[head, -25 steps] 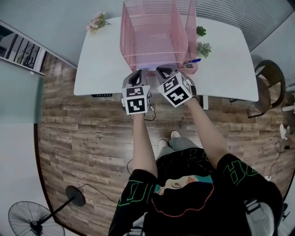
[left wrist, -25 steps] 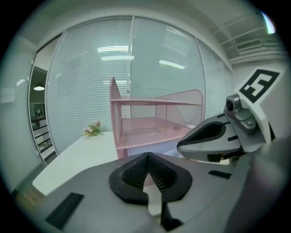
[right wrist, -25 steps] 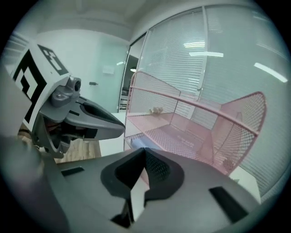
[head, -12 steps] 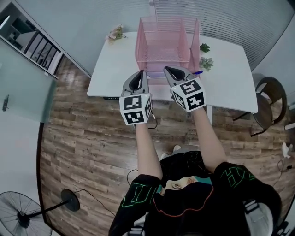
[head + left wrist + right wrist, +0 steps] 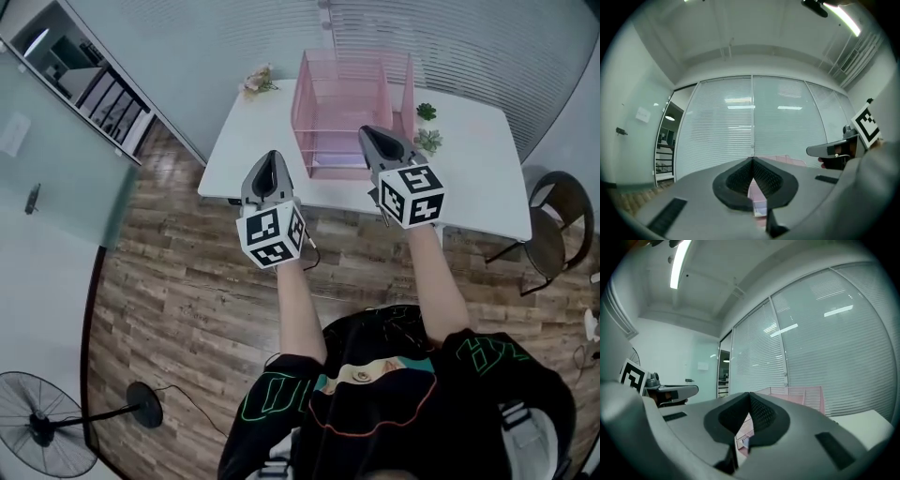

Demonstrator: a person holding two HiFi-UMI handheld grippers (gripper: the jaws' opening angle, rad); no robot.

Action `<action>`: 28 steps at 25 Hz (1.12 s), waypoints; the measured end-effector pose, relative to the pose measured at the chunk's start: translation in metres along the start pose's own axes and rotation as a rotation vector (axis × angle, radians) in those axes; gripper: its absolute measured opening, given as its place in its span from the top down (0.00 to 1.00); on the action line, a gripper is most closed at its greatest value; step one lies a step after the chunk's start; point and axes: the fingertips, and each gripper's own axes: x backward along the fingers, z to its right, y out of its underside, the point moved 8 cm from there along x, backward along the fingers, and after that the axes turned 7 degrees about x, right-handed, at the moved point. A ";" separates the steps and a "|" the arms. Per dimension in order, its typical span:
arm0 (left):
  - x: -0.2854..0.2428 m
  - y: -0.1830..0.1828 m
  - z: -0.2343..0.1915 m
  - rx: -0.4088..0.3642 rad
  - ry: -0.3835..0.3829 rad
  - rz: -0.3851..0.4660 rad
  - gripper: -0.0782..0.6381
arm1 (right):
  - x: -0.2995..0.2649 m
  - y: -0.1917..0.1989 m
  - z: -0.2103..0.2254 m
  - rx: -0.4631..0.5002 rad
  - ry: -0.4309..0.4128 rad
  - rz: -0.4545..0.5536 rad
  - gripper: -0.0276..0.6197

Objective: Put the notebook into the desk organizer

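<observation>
Standing back from the desk, I hold both tools raised in front of my chest, over the wooden floor [image 5: 159, 281]. My left gripper [image 5: 267, 159] has its jaws pressed together with nothing between them. The right gripper [image 5: 368, 133] is the same, pads meeting and empty, its tip over the near edge of the white table [image 5: 478, 173].

On that table stands the pink mesh desk organizer [image 5: 307, 117], upright, its open front toward me. The notebook is in neither gripper and lies nowhere on the bare tabletop that I can see. A pale strip [image 5: 333, 155] shows low inside the organizer, and through the gap under each gripper's pads a light shape sits in the pink mesh. I judge that to be the notebook, already placed. If so, the task is done or all but done, and nothing is left except to lower my hands.

That reading is not certain. The mesh walls blur what is inside, the strip is too small to name, and I cannot say which compartment it occupies. My right gripper covers the organizer's near right corner and the table beside it.

Beyond the organizer, two small green plants [image 5: 429, 127] stand near the table's right rear. A sprig of flowers [image 5: 256, 80] lies at its far left corner. Closed blinds [image 5: 450, 37] fill the wall behind.
</observation>
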 end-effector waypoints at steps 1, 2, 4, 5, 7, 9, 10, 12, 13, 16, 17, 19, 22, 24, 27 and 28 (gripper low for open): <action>0.000 -0.001 0.001 -0.006 -0.004 0.006 0.90 | 0.000 0.000 0.000 0.002 -0.003 0.003 0.95; -0.001 -0.001 0.003 -0.012 -0.004 0.010 0.90 | 0.000 -0.001 -0.001 0.006 -0.006 0.005 0.95; -0.002 -0.001 0.006 -0.017 -0.001 0.014 0.90 | 0.000 -0.002 0.000 0.012 -0.009 0.009 0.95; -0.003 -0.001 0.008 -0.018 0.001 0.017 0.90 | 0.001 -0.002 0.002 0.013 -0.007 0.010 0.95; -0.004 -0.002 0.012 -0.021 0.007 0.025 0.90 | 0.003 -0.003 0.006 0.012 -0.001 0.012 0.95; -0.005 -0.003 0.015 -0.034 0.006 0.028 0.90 | 0.005 -0.003 0.010 0.011 0.006 0.012 0.95; -0.006 -0.004 0.016 -0.039 0.003 0.024 0.89 | 0.005 -0.003 0.011 0.011 0.008 0.011 0.95; -0.007 -0.003 0.018 -0.042 0.001 0.016 0.89 | 0.006 -0.004 0.011 0.015 0.005 0.011 0.95; -0.007 -0.003 0.019 -0.041 0.003 0.015 0.89 | 0.007 -0.005 0.011 0.018 0.003 0.010 0.95; -0.009 -0.002 0.022 -0.042 0.007 0.011 0.89 | 0.007 -0.005 0.012 0.022 -0.001 0.009 0.95; -0.009 -0.001 0.023 -0.042 0.006 0.009 0.89 | 0.007 -0.004 0.012 0.022 -0.003 0.008 0.95; -0.009 0.000 0.024 -0.044 0.004 0.006 0.89 | 0.008 -0.003 0.012 0.021 -0.005 0.007 0.95; -0.009 0.001 0.023 -0.046 -0.010 0.012 0.89 | 0.007 -0.002 0.013 0.019 -0.007 0.004 0.95; -0.008 -0.001 0.021 -0.046 -0.023 0.020 0.89 | 0.006 -0.002 0.012 0.022 -0.011 0.003 0.95; -0.010 0.000 0.021 -0.042 -0.023 0.015 0.89 | 0.005 -0.002 0.012 0.049 -0.011 -0.006 0.95; -0.012 0.001 0.021 -0.042 -0.021 0.012 0.89 | 0.004 -0.002 0.011 0.062 -0.009 -0.009 0.95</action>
